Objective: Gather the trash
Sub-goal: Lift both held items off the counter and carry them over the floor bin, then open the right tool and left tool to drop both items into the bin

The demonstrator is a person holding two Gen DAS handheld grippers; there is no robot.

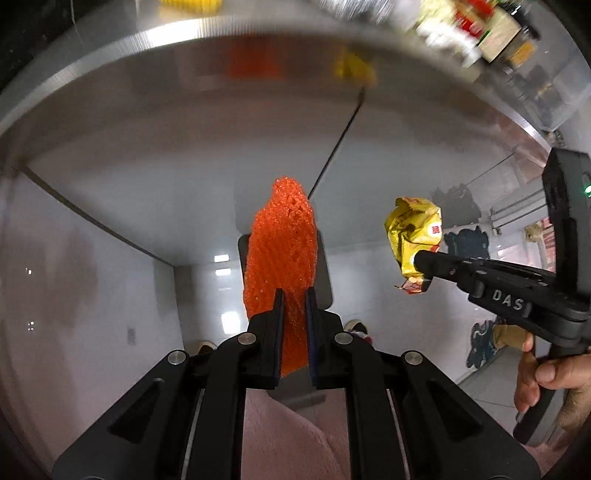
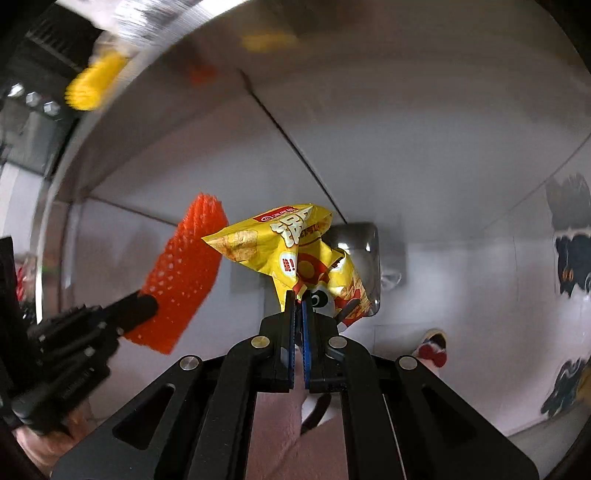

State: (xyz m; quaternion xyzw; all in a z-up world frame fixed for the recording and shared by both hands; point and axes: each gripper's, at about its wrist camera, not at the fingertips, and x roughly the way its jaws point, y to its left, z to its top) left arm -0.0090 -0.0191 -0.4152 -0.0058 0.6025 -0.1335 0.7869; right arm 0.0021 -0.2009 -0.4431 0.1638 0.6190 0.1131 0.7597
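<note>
My left gripper [image 1: 294,291] is shut on an orange foam net sleeve [image 1: 282,240], which sticks up beyond the fingertips; it also shows in the right wrist view [image 2: 183,273]. My right gripper [image 2: 298,293] is shut on a crumpled yellow snack bag [image 2: 291,247], also visible in the left wrist view [image 1: 415,236]. Both grippers are held in the air off the steel table edge [image 1: 184,33], side by side and apart, above a white tiled floor [image 1: 110,295]. A grey bin with a clear liner [image 2: 364,258] sits below the snack bag.
On the blurred table top lie a yellow object [image 1: 192,5] and packaged items [image 1: 491,29]. A steel table front panel [image 1: 184,129] reflects the trash. Dark patterned floor mats [image 2: 570,236] lie to the right. A slippered foot [image 2: 432,347] stands on the floor.
</note>
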